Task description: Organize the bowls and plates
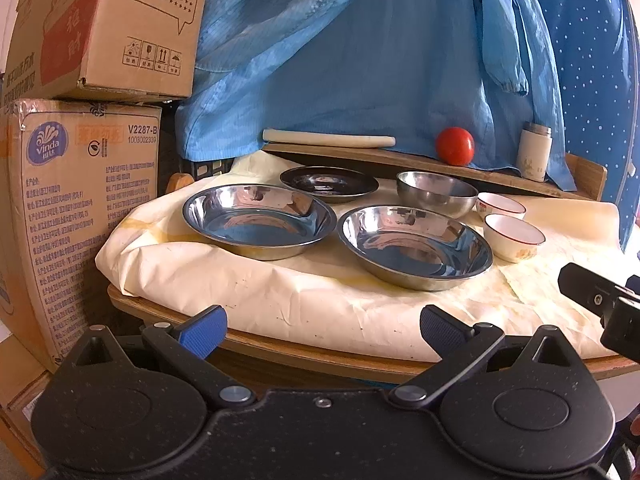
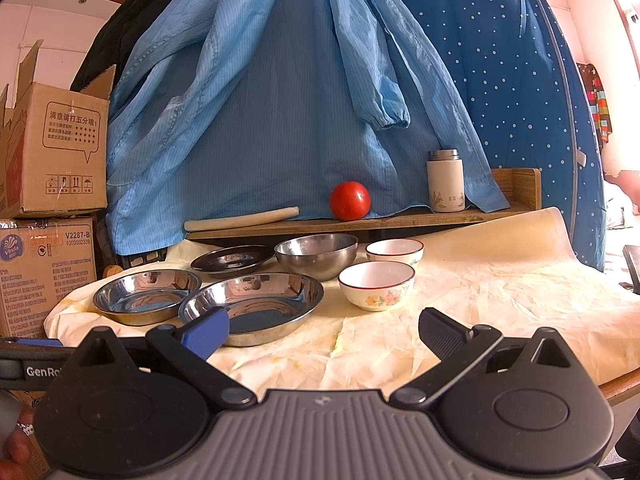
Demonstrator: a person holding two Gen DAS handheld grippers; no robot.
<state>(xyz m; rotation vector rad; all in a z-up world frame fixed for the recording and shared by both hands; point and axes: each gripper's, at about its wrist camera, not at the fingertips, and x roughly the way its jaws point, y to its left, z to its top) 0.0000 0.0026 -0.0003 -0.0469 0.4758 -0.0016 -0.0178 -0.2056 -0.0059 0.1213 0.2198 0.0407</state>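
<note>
Two steel plates sit side by side on the paper-covered table: the left one [image 1: 259,219] [image 2: 147,295] and the right one [image 1: 415,245] [image 2: 256,304]. Behind them lie a dark saucer [image 1: 329,182] [image 2: 233,260] and a steel bowl [image 1: 437,193] [image 2: 316,255]. Two white ceramic bowls stand to the right, the near one [image 1: 513,236] [image 2: 376,283] with a flower print, the far one [image 1: 501,205] [image 2: 394,252]. My left gripper [image 1: 323,330] is open and empty at the table's front edge. My right gripper [image 2: 323,332] is open and empty, just before the right plate.
A wooden shelf [image 2: 360,222] at the back holds a tomato [image 2: 349,201], a white flask [image 2: 445,181] and a rolled sheet [image 2: 240,218]. Blue garments hang behind. Cardboard boxes [image 1: 80,200] stack at the left. Wrinkled paper [image 2: 500,300] covers the table's right side.
</note>
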